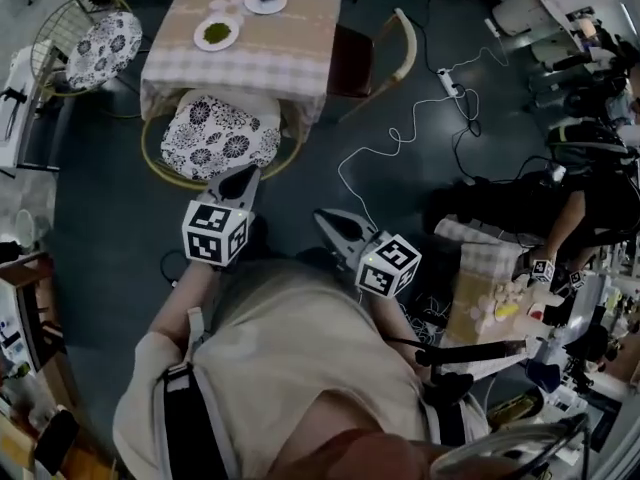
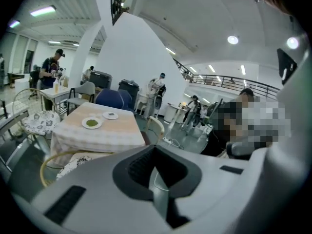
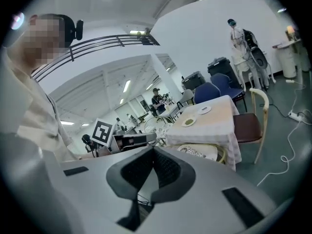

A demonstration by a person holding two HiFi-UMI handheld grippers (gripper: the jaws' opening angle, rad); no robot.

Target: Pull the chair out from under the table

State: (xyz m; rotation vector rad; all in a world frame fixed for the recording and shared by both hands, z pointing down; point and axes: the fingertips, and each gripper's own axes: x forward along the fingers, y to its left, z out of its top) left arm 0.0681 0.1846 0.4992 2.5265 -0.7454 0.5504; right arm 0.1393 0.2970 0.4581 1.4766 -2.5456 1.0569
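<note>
Ahead of the left gripper (image 1: 240,180) and the right gripper (image 1: 330,223), the table (image 1: 290,58) is standing draped in a checked cloth. The chair (image 1: 215,133), with its floral cushion, is sitting just beyond the left gripper's tip, partly tucked under the table edge. Both grippers are keeping their jaws pressed together on nothing, the right one lying farther from the chair, while two small plates (image 1: 216,34) are resting on the tabletop beyond.

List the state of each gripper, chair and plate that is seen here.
left gripper: shut, empty
right gripper: shut, empty
floral chair: seat partly under the table, not held
brown chair: close against the table's side
large plate: on the table, something green on it
small plate: on the table, something dark on it
</note>
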